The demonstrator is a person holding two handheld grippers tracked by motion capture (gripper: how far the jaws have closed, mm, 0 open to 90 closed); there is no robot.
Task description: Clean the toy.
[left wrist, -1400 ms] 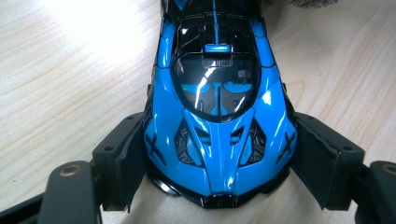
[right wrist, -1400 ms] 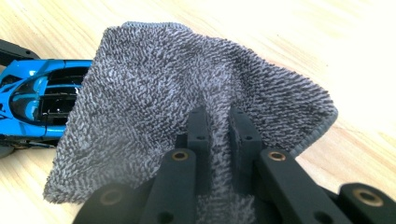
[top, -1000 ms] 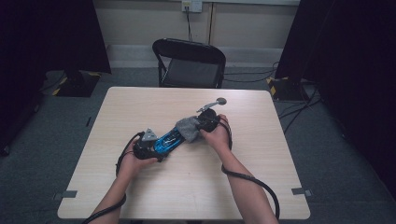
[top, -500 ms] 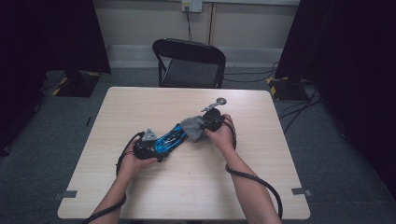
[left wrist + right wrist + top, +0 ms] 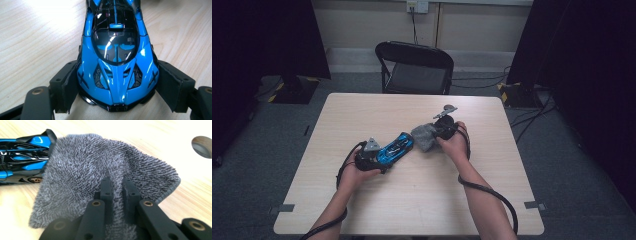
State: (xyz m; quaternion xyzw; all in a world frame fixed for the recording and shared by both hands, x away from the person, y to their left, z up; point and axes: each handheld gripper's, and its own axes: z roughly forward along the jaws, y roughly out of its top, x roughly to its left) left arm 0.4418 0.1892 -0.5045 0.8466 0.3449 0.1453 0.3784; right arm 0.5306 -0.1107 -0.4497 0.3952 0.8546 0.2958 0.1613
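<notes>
A glossy blue and black toy car point(image 5: 396, 148) lies on the wooden table point(image 5: 362, 210), its length running from the left hand toward the right hand. My left gripper point(image 5: 382, 156) is shut on the car's near end. In the left gripper view both pads press the sides of the car point(image 5: 116, 62), with the left gripper point(image 5: 116, 87) around its nose. My right gripper point(image 5: 435, 134) is shut on a grey fluffy cloth point(image 5: 424, 136). In the right gripper view the cloth point(image 5: 82, 165) spreads ahead of the right gripper point(image 5: 117, 183) and reaches the car's far end point(image 5: 22, 157).
A black folding chair point(image 5: 414, 65) stands just beyond the far table edge. Cables trail from both grippers along the forearms toward the near edge. Bare tabletop lies to the left, to the right and in front of the hands.
The right gripper and its cloth have shifted slightly to the right at the car's far end. The left hand and the car have stayed put.
</notes>
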